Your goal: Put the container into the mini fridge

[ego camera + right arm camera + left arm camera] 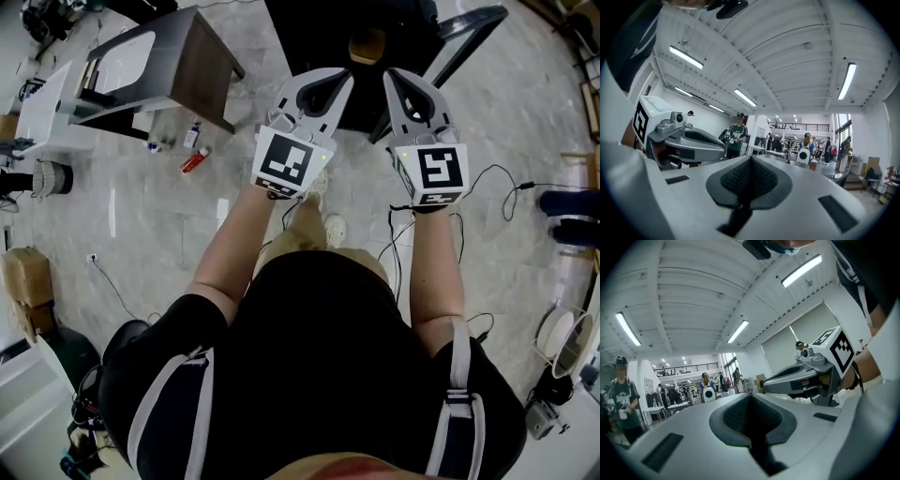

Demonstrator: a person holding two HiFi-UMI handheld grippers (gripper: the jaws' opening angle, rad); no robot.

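Left gripper [749, 397]; right gripper [750, 160]; jaws together, empty

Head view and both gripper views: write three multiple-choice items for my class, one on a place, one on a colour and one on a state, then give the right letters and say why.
1. Where does the red bottle lie?
A on the table
B on the floor near the table
C on a chair

2. What colours are the square markers on the left gripper and the right gripper?
A red and yellow
B green and blue
C black and white

3. How do the two grippers' jaws stand?
A shut, with nothing between them
B both wide apart
C one shut, one wide apart

Answers:
1 B: the head view shows the bottle on the pale floor by the table's corner.
2 C: each marker is a black pattern on white.
3 A: each gripper view shows its jaws meeting with nothing held.
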